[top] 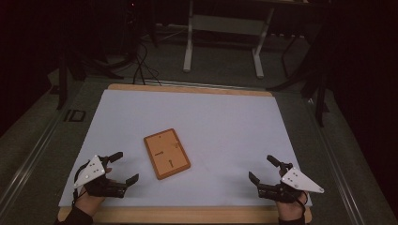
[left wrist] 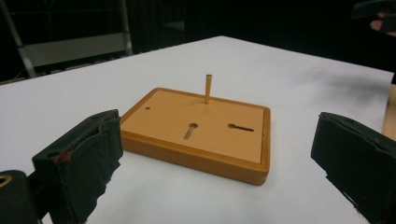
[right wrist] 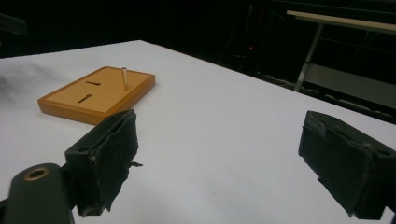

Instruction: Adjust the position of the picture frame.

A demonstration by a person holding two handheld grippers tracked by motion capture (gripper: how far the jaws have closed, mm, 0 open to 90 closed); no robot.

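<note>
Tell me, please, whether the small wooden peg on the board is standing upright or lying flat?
Upright. In the left gripper view the peg rises straight out of the wooden board, its foot in the surface and its top free.

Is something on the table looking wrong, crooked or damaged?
Little stands out. The wooden board lies turned at an angle to the table's edges, and one peg stands upright in it. Nothing looks spilled or broken.

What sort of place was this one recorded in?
Probably a lab or recording room: a white-topped table lit in a dark room, cables on the floor, and a bare desk frame behind.
</note>
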